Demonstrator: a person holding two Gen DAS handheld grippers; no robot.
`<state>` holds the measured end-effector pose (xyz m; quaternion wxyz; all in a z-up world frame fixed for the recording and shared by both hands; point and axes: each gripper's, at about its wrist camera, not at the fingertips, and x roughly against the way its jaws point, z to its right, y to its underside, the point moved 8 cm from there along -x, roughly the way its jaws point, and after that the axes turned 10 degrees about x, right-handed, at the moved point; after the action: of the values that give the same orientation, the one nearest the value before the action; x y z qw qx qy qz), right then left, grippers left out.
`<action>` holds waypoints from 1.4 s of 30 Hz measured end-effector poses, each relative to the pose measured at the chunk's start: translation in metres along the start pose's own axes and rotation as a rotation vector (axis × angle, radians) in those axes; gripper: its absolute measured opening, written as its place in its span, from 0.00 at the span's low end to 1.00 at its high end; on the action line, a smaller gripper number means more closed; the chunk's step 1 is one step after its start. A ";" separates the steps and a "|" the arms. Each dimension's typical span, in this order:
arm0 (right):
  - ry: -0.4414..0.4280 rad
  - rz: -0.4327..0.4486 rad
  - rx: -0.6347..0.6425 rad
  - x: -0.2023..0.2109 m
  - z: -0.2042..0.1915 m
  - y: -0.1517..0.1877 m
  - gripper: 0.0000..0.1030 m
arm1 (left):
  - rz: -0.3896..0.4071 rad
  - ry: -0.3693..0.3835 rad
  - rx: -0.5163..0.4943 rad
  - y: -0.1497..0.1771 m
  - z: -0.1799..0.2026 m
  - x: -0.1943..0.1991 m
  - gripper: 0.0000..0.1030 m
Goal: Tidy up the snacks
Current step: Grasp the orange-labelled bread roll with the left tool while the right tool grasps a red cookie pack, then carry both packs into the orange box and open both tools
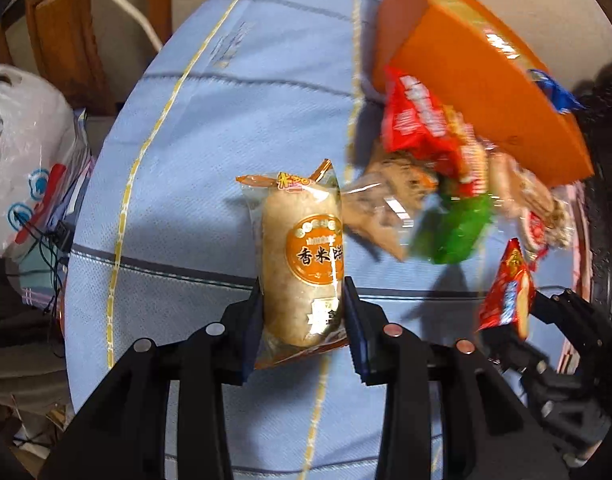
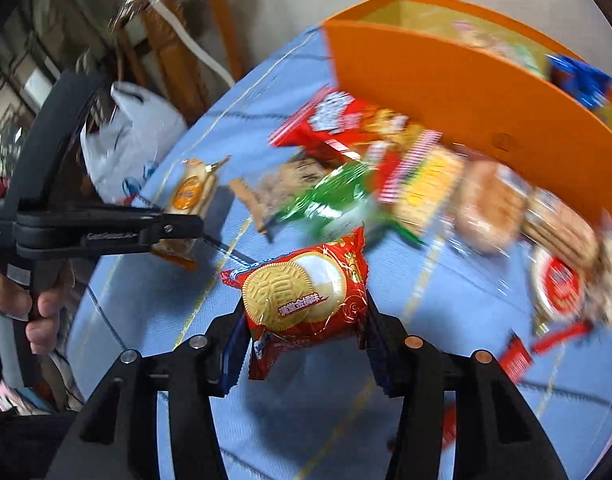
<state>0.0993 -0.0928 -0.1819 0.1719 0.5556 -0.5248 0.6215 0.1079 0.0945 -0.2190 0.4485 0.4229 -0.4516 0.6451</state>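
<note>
Jaws on both tools are closed onto wrapped snacks: the left gripper (image 1: 304, 312) pinches the lower half of a clear-wrapped rice cake (image 1: 302, 256), and the right gripper (image 2: 306, 332) clamps a red biscuit packet (image 2: 306, 296) by its lower edge, both lifted above the blue checked cloth (image 1: 210, 128) on the bench. From the right wrist view the orange box (image 2: 446, 92) stands at about 1 o'clock, with a loose heap of snacks (image 2: 406, 184) strewn along its near wall; from the left wrist view the same box sits at 1 to 2 o'clock. I judge the slick wrappers the main risk: each is held low, so the top-heavy rice cake may swivel or slide out on the way over. The two tools are close together and both must pass over the heap, so they may knock each other or scatter packets off the bench edge. Motion blur smears the heap, so most labels and packet outlines there are unreadable. The box interior is mostly hidden behind its wall; only a blue wrapper (image 2: 582, 76) pokes above the rim. How full it is I cannot tell.
</note>
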 end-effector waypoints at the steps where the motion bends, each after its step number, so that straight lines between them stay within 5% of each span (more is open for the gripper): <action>1: -0.004 0.014 -0.027 0.008 0.007 0.003 0.50 | 0.008 0.007 -0.012 0.000 0.004 0.005 0.35; 10: 0.053 0.158 -0.154 0.077 0.066 0.002 0.50 | 0.091 0.094 -0.159 -0.016 0.084 0.052 0.35; 17: 0.166 0.288 -0.204 0.133 0.138 -0.036 0.50 | 0.179 0.159 -0.250 -0.071 0.156 0.082 0.35; 30: 0.249 0.315 -0.334 0.107 0.241 -0.121 0.50 | 0.199 0.163 -0.245 -0.180 0.240 0.048 0.35; 32: 0.245 0.298 -0.357 0.091 0.250 -0.128 0.56 | 0.182 0.151 -0.210 -0.188 0.244 0.027 0.65; 33: 0.239 0.289 -0.358 0.084 0.250 -0.129 0.59 | 0.191 0.117 -0.193 -0.191 0.242 0.021 0.94; 34: 0.236 0.282 -0.359 0.078 0.249 -0.130 0.65 | 0.227 0.067 -0.173 -0.193 0.237 0.018 0.95; 37: 0.242 0.310 -0.362 0.079 0.243 -0.124 0.71 | 0.171 0.075 -0.187 -0.184 0.235 0.009 0.95; 42: 0.223 0.348 -0.408 0.099 0.236 -0.105 0.78 | 0.197 0.030 -0.211 -0.171 0.217 0.020 0.95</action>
<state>0.2712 -0.2880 -0.0871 0.2275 0.3392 -0.7043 0.5806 0.2980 -0.0776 -0.1143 0.4318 0.3172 -0.5494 0.6411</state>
